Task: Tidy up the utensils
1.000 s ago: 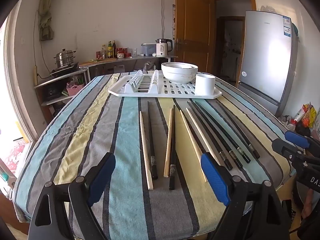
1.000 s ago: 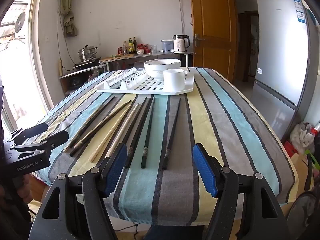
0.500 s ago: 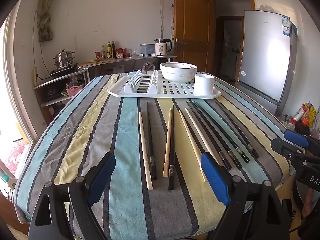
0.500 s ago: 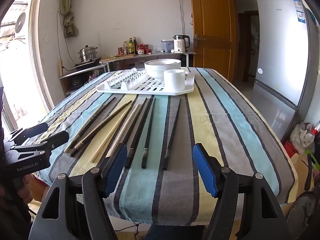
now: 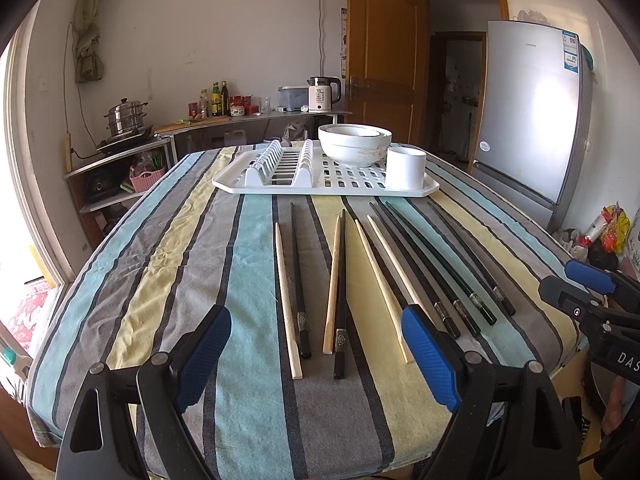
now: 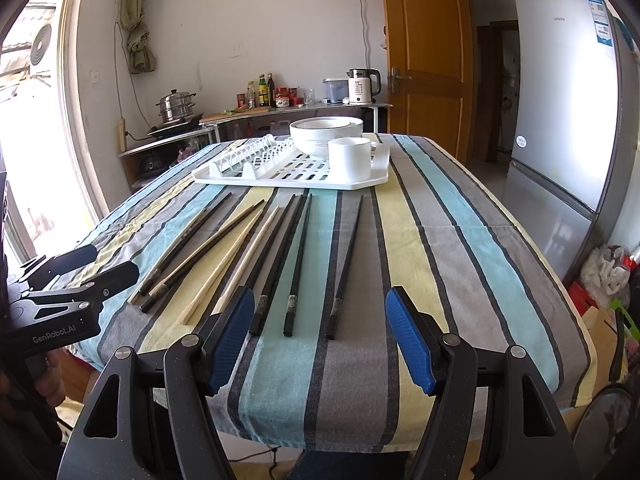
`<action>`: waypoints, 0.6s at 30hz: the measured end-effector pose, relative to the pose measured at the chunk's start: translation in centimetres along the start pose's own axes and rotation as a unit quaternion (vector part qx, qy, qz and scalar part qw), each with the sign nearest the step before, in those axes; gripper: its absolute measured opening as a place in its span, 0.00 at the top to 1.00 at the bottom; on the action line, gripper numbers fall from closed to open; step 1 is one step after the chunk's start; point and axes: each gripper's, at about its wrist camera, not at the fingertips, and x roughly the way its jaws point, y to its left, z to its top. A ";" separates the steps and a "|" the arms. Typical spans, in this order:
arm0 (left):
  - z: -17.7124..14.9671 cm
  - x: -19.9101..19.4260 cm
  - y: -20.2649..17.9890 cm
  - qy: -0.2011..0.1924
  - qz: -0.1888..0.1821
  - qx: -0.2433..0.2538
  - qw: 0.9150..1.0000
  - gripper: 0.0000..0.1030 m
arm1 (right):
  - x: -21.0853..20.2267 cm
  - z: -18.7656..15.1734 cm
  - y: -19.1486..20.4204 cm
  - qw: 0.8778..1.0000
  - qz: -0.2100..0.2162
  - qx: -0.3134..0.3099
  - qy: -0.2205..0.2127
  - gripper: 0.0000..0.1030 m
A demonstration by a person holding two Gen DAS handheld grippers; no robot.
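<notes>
Both tools, left [image 5: 316, 354] and right [image 6: 320, 336], gape empty at the chopsticks' [image 5: 340, 280] near ends (shafts pointing toward the drying rack [image 5: 324, 184]), each tool equally close.

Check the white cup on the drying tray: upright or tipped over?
Upright. The white cup stands on its base on the drying tray, rim level and facing up, beside the stacked bowls.

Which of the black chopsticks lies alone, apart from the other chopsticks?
The rightmost black chopstick, on the grey stripe of the tablecloth. A clear gap separates it from its neighbours, which lie close together.
</notes>
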 end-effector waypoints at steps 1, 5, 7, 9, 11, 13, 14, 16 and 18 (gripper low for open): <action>0.0 0.0 0.0 0.000 0.000 0.001 1.000 0.15 | 0.0 0.0 0.0 1.000 0.000 -0.001 0.000 0.33; 0.0 0.0 -0.1 0.000 -0.001 0.000 1.000 0.15 | -0.1 0.0 0.0 1.000 0.001 0.001 0.001 0.33; 0.0 0.0 -0.1 0.000 -0.001 0.001 1.000 0.15 | -0.1 0.0 0.0 1.000 0.001 0.001 0.001 0.33; 0.0 0.0 -0.1 0.000 -0.001 0.000 1.000 0.15 | -0.1 0.0 0.0 1.000 0.001 0.001 0.001 0.33; 0.0 0.0 -0.1 0.000 -0.001 0.000 1.000 0.15 | 0.0 0.0 0.0 1.000 0.001 0.001 0.001 0.33; 0.0 0.0 -0.1 0.000 -0.001 0.001 1.000 0.15 | -0.1 0.0 0.0 1.000 0.001 0.001 0.001 0.33; 0.0 0.0 -0.1 0.000 -0.001 0.000 1.000 0.15 | -0.1 0.0 0.0 1.000 0.001 0.001 0.001 0.33; 0.0 0.0 -0.1 0.000 -0.001 0.000 1.000 0.15 | -0.1 0.0 0.0 1.000 0.001 0.001 0.001 0.33; 0.0 0.0 -0.1 0.000 -0.001 0.000 1.000 0.15 | -0.1 0.0 0.0 1.000 0.001 0.000 0.001 0.33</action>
